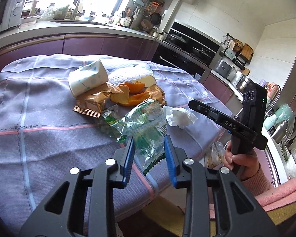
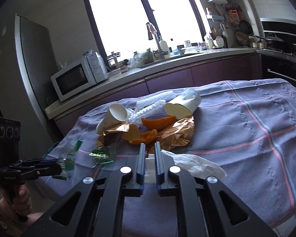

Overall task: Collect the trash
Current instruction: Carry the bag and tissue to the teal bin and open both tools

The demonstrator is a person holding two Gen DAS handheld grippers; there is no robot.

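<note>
My left gripper is shut on a clear green-printed wrapper, which hangs above the checked cloth; the right wrist view shows this wrapper at the left gripper. My right gripper has its jaws close together with a white tissue pinched in the narrow gap. In the left wrist view the tissue droops from the right gripper. Behind lie orange peel, a gold wrapper, a tipped paper cup and another green wrapper.
The table under a purple checked cloth ends close on the right, where a plastic bag shows below the edge. A second paper cup and white foam netting sit at the pile's back. A counter with a microwave runs behind.
</note>
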